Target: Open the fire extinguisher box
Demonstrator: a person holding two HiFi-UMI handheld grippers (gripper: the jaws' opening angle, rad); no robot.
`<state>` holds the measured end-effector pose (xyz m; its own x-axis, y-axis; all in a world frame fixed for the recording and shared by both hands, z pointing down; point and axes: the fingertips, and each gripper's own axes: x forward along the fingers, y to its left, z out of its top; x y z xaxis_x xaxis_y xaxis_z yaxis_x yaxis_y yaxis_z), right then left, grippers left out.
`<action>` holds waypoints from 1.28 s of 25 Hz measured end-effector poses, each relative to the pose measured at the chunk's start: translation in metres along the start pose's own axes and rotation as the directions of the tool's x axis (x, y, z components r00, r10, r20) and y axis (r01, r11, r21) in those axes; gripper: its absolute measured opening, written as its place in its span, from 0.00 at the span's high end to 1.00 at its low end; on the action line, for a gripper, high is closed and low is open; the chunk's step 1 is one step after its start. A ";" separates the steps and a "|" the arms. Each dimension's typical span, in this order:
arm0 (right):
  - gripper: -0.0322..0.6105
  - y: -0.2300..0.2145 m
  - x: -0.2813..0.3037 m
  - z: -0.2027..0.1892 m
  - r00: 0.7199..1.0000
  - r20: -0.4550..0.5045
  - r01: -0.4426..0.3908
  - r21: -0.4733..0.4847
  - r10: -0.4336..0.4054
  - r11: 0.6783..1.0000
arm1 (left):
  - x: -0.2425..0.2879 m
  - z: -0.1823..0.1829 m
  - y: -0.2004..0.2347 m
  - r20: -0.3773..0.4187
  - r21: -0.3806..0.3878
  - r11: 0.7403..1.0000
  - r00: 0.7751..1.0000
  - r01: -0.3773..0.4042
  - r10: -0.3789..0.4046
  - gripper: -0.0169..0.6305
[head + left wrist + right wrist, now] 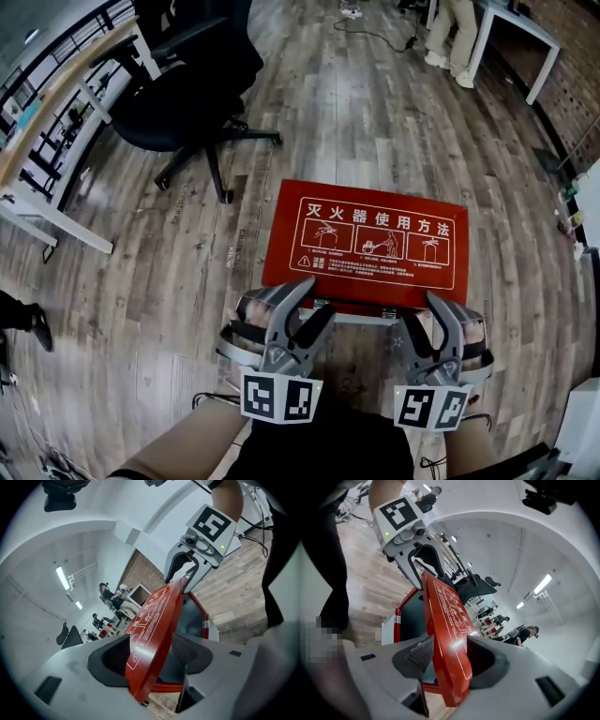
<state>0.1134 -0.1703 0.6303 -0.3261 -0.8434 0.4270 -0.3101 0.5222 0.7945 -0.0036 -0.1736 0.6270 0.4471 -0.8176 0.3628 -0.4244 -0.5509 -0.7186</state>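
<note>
The red fire extinguisher box lies on the wooden floor, its lid (366, 242) printed with white instruction pictures. In both gripper views the lid (154, 625) stands lifted off the red frame and dark inside (410, 616) of the box. My left gripper (317, 300) straddles the near left edge of the lid, which runs between its jaws (154, 656) with a gap at the ribbed pad. My right gripper (420, 314) straddles the near right edge in the same way, jaws apart around the lid (447, 620). Each gripper shows in the other's view, the right one (185, 571) and the left one (423, 566).
A black office chair (187, 84) stands on the floor beyond the box to the left, beside a white desk frame (56, 112). A white table (511, 28) and a standing person's legs (450, 33) are at the far right. My own knees (187, 445) fill the bottom edge.
</note>
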 end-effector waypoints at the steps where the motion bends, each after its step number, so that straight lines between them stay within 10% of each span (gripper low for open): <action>1: 0.64 0.001 0.001 -0.001 1.000 0.008 0.008 -0.020 -0.008 1.000 | 0.003 -0.001 -0.003 0.003 0.020 1.000 1.000 0.002 -0.002 0.57; 9: 0.63 0.019 0.009 -0.012 0.990 0.098 0.124 -0.229 -0.104 0.965 | 0.021 -0.007 -0.018 0.104 0.235 0.961 0.986 -0.149 0.127 0.57; 32: 0.64 0.017 0.026 -0.027 0.969 0.086 0.244 -0.195 -0.232 0.950 | 0.032 -0.020 -0.015 0.074 0.156 0.968 0.979 -0.197 0.187 0.58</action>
<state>0.1235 -0.1867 0.6666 -0.3212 -0.9273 0.1925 -0.1996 0.2650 0.9434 0.0014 -0.1952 0.6618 0.4169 -0.8916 0.1766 -0.3761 -0.3461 -0.8595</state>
